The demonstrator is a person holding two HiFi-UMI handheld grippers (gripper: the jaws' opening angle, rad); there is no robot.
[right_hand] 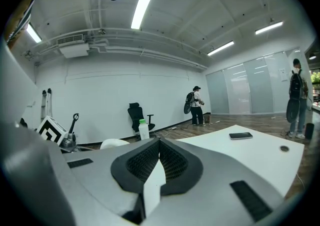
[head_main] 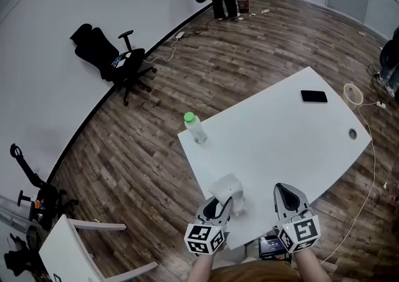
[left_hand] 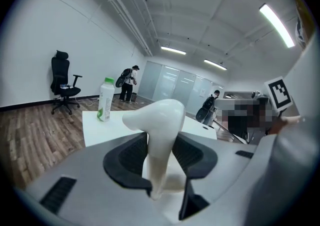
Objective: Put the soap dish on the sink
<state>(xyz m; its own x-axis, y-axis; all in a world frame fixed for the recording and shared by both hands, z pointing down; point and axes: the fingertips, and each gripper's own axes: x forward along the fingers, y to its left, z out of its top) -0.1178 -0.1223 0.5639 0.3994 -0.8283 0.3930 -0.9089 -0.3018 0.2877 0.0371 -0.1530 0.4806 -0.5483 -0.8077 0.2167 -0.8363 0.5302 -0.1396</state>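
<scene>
Holding the soap dish clamped between its pads, our left hand-held gripper hangs at the near edge of the white bench. The dish stands edge-on in the jaws with its curved lip rising above them. Our right hand-held gripper is just beside it, jaws drawn together with nothing between them.

We judge the task as begun but far from done. The dish is in our grip, yet no sink shows in any view, so the carry and the setting-down are both left.

We cannot tell from the head view whether the dish touches the bench top or hangs just above it. Its lower part is hidden behind the pads, so its full shape is hard to make out. The bench's near edge is covered by our two grippers. A green-capped bottle and a dark phone lie on the bench, well apart from the dish.
</scene>
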